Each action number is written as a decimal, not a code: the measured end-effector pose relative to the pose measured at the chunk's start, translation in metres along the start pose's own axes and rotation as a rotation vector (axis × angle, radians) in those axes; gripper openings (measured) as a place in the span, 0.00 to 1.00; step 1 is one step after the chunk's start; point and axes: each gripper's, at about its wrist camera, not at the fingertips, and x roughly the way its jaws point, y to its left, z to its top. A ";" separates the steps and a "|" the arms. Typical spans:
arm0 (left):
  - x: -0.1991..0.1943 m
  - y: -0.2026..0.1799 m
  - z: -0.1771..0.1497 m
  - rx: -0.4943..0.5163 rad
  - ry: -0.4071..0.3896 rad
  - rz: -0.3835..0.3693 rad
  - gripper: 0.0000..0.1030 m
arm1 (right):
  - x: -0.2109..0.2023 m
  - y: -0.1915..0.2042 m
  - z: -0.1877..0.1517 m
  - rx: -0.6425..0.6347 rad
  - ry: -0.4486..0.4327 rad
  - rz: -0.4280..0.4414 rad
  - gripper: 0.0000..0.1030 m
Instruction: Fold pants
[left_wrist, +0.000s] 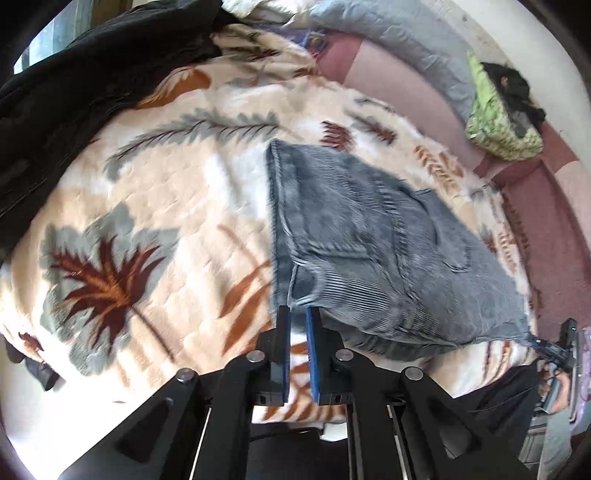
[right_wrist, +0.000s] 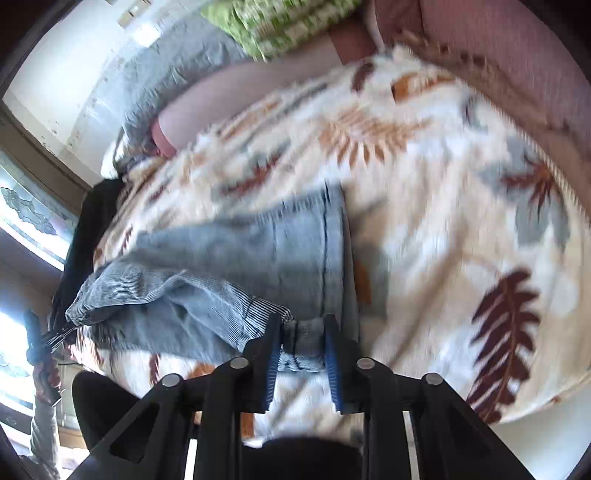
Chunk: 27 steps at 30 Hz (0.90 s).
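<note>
Blue-grey corduroy pants (left_wrist: 369, 236) hang folded above a leaf-patterned blanket (left_wrist: 155, 192), held up at two corners. My left gripper (left_wrist: 298, 314) is shut on the near left corner of the pants. In the right wrist view the pants (right_wrist: 229, 258) stretch away to the left. My right gripper (right_wrist: 301, 325) is shut on a thick fold of their hem, with the pads held apart by the cloth. The far part of the pants rests on the blanket (right_wrist: 443, 206).
A black garment (left_wrist: 92, 74) lies at the back left of the bed. A green patterned cloth (left_wrist: 498, 125) and a grey pillow (left_wrist: 399, 40) lie by the wall. A pink sheet (left_wrist: 535, 221) borders the blanket. A window (right_wrist: 29, 221) is at the left.
</note>
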 end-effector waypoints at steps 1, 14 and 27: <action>-0.002 0.001 0.000 0.006 -0.005 0.046 0.12 | -0.005 -0.002 -0.004 0.012 -0.022 0.008 0.44; -0.035 -0.094 0.027 0.187 -0.199 -0.003 0.55 | -0.013 0.002 0.062 0.163 -0.118 0.032 0.72; 0.043 -0.072 0.004 0.115 -0.012 0.032 0.55 | 0.019 0.042 0.111 -0.093 -0.120 -0.278 0.14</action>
